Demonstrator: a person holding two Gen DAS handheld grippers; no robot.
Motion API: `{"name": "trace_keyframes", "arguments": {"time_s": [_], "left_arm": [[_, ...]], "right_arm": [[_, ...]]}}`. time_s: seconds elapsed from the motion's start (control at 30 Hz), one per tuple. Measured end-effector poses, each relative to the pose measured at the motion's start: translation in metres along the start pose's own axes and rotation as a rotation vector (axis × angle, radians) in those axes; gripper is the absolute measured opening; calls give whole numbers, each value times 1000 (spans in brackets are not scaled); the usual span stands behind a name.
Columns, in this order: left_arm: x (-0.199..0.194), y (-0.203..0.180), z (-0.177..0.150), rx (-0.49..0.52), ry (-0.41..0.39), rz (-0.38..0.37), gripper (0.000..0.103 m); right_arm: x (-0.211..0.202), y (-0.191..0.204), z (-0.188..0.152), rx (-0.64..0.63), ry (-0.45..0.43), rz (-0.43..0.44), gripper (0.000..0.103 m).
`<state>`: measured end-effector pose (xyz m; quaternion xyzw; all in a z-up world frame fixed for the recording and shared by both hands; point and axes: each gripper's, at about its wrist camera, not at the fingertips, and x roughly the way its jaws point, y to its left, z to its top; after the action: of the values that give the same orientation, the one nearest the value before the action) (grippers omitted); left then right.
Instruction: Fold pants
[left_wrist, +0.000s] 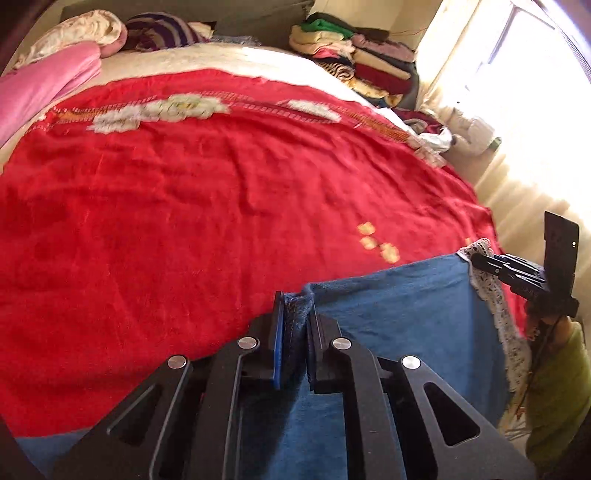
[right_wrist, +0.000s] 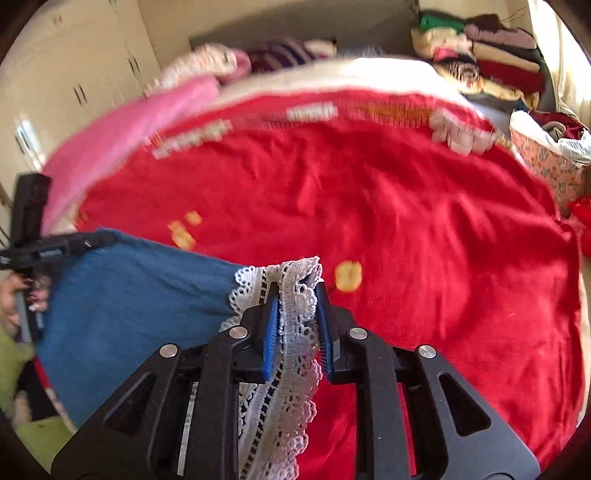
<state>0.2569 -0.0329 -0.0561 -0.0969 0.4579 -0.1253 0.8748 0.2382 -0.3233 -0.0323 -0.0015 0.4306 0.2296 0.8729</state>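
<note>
Two corners of the blue soft-knit pants (left_wrist: 399, 306) are pinched at once: the left gripper (left_wrist: 295, 332) is clamped on a folded blue hem, and the right gripper (right_wrist: 297, 317) is clamped on the white lace trim (right_wrist: 291, 295) of the other edge. The garment is stretched between them at the near edge of the red fleece blanket (left_wrist: 207, 192) covering the bed, its held edge running side to side, most of it hanging toward the person. Open blanket lies straight ahead of both tools, so the coming move is judged to be forward; neither hand is clearly nearer.

A red blanket (left_wrist: 184, 206) covers the bed; folded clothes (left_wrist: 354, 62) stacked behind.
</note>
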Motion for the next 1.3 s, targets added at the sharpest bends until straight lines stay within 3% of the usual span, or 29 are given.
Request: {"name": "trace_keyframes", "arguments": {"time_s": [0.1, 0.2, 0.23, 0.27, 0.37, 0.47, 0.6, 0.7, 0.83, 0.9, 0.93, 1.17, 1.3], "left_arm": [[8, 6, -7, -6, -1, 1, 14], [-1, 10, -9, -20, -24, -1, 27], [-5, 11, -10, -21, -30, 11, 39], [-14, 13, -12, -21, -45, 33, 45], [-45, 16, -20, -20, -92, 76, 50], [-77, 20, -31, -31, -134, 108, 55], [-113, 19, -59, -13, -171, 114, 56], [-123, 19, -83, -8, -156, 140, 56], [-121, 23, -115, 11, -109, 242, 56], [-115, 29, -122, 2, -82, 270, 56], [-114, 32, -125, 0, -87, 286, 56], [-116, 43, -125, -48, -103, 282, 56], [-112, 47, -126, -65, -100, 269, 56]], "right_arm": [[7, -4, -6, 22, 0, -3, 17], [-3, -7, -6, 46, -3, -35, 40], [-12, -8, -7, 67, -12, -48, 45], [-24, -10, -9, 84, -35, -50, 46], [-60, -12, -22, 117, -108, -39, 54], [-91, -6, -45, 146, -133, -13, 56], [-110, 0, -80, 185, -105, 25, 56], [-110, 3, -103, 237, -68, 76, 56], [-96, 7, -121, 279, -13, 103, 56], [-83, 8, -125, 281, 31, 106, 38], [-74, 13, -127, 253, 52, 119, 17], [-96, 30, -128, 144, 27, 0, 9], [-75, 26, -138, 175, 49, -27, 12]]}}
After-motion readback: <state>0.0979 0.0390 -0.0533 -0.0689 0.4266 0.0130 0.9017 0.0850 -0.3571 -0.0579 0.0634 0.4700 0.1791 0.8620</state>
